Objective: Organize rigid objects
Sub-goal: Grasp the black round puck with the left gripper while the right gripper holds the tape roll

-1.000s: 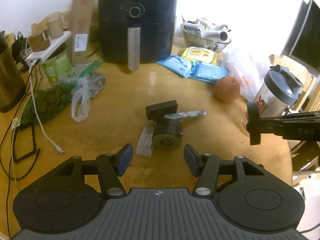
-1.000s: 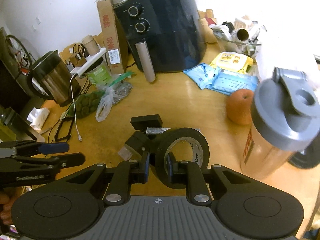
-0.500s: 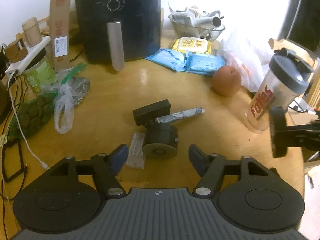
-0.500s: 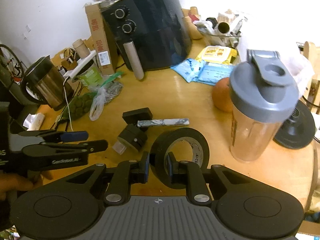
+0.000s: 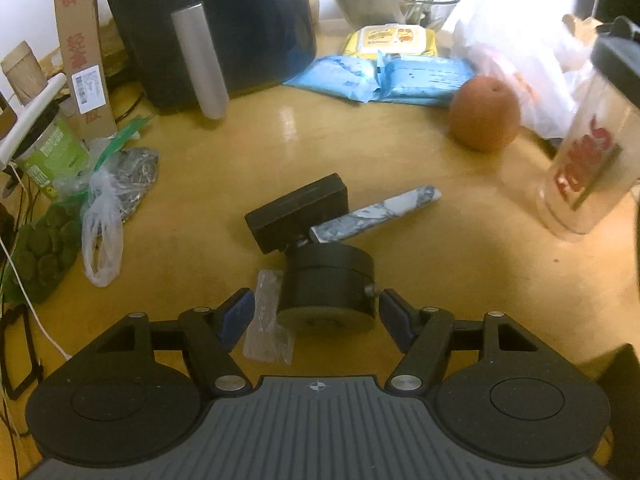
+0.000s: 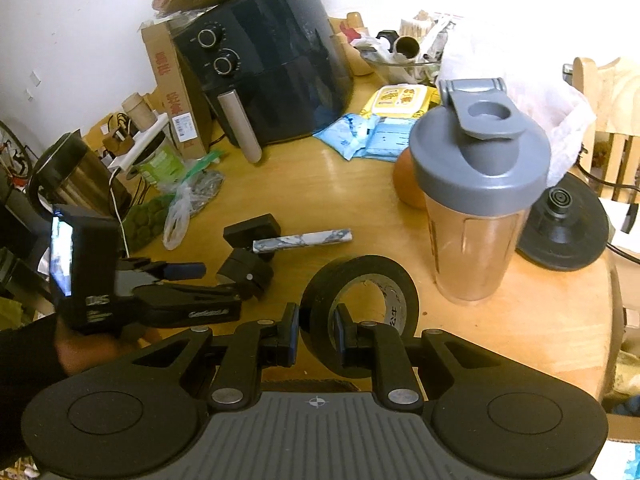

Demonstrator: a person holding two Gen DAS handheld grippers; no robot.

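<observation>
Everywhere, clutter crowds the wooden table (image 5: 192,248).

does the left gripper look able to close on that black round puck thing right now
Probably yes. The left gripper is open with the black round puck sitting between its fingers, neither pad touching. A clear plastic wrapper lies by the left finger and might get pinched too.
</observation>
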